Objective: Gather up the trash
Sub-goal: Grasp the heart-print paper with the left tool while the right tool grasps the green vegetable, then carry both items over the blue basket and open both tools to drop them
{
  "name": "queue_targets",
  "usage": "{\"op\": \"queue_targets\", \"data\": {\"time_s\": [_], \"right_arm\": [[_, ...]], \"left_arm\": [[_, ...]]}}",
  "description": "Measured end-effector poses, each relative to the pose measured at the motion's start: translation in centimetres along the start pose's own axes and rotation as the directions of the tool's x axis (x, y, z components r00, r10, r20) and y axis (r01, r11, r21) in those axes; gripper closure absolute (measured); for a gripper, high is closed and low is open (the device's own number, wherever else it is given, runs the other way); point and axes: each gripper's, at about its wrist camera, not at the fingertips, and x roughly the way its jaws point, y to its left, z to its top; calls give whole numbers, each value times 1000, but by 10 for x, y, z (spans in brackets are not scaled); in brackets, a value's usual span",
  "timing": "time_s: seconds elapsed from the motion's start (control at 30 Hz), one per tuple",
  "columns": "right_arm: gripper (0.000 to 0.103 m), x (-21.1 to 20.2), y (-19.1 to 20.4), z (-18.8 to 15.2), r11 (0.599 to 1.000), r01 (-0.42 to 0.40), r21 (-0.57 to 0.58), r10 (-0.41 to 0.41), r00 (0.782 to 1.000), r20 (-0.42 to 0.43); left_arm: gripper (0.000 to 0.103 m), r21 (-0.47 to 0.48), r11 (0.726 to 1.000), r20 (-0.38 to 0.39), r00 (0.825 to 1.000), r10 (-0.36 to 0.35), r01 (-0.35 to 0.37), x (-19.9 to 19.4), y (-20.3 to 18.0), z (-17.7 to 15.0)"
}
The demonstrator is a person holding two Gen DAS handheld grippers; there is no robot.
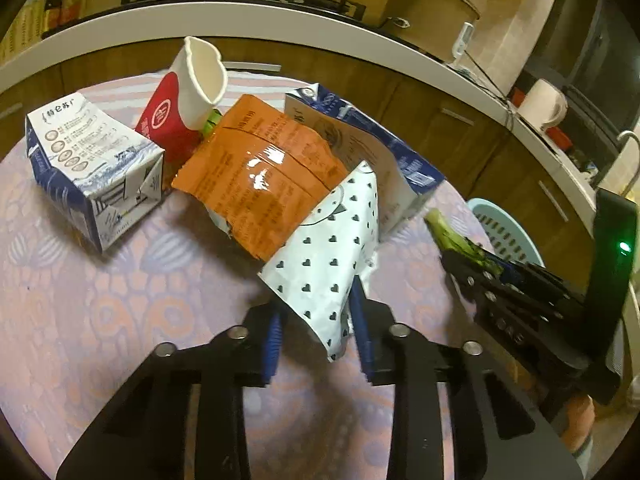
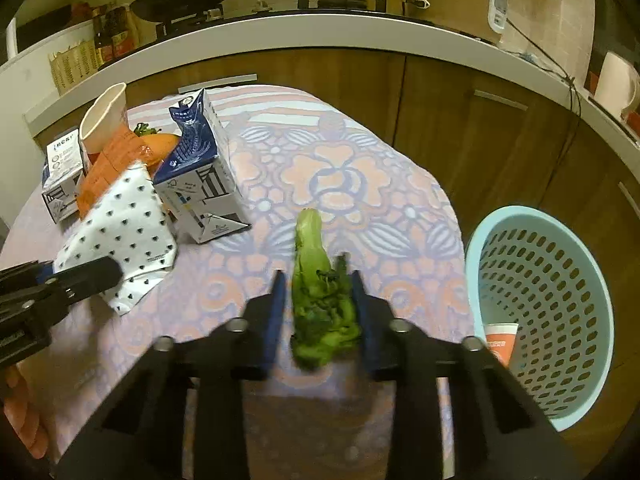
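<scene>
Right hand-held gripper [image 2: 318, 300]: fingers astride green vegetable scrap [image 2: 320, 300], contact unclear. Left hand-held gripper [image 1: 316, 320] closed on heart-print wrapper [image 1: 320, 256]. Basket [image 2: 540, 280], right of bench [image 2: 340, 168], holds one cup [image 2: 500, 338]. Far-left cartons, orange pouch [image 1: 260, 172], paper cup remain.

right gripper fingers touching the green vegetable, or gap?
Cannot tell. Right wrist view: the vegetable lies between the right gripper fingers; a gap shows beside the left finger, the other side is blurred.

Heart-print bag [image 1: 320, 256], cartons [image 1: 96, 168], veg [image 2: 320, 300] on table; basket [image 2: 560, 280] beside.
</scene>
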Motion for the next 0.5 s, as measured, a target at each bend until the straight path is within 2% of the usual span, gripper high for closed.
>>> {"op": "queue_targets", "data": {"time_s": [0.17,0.5], "right_arm": [[85,-8,-4,-3,1000,-20,24,19,1000,14],[86,-45,-23,-1,994,-61,90,53,995,87]], "left_arm": [[93,53,998,33,999,-37,35,-22,-9,-10],[97,90,988,90,986,-137,129,-54,-23,-14]]}}
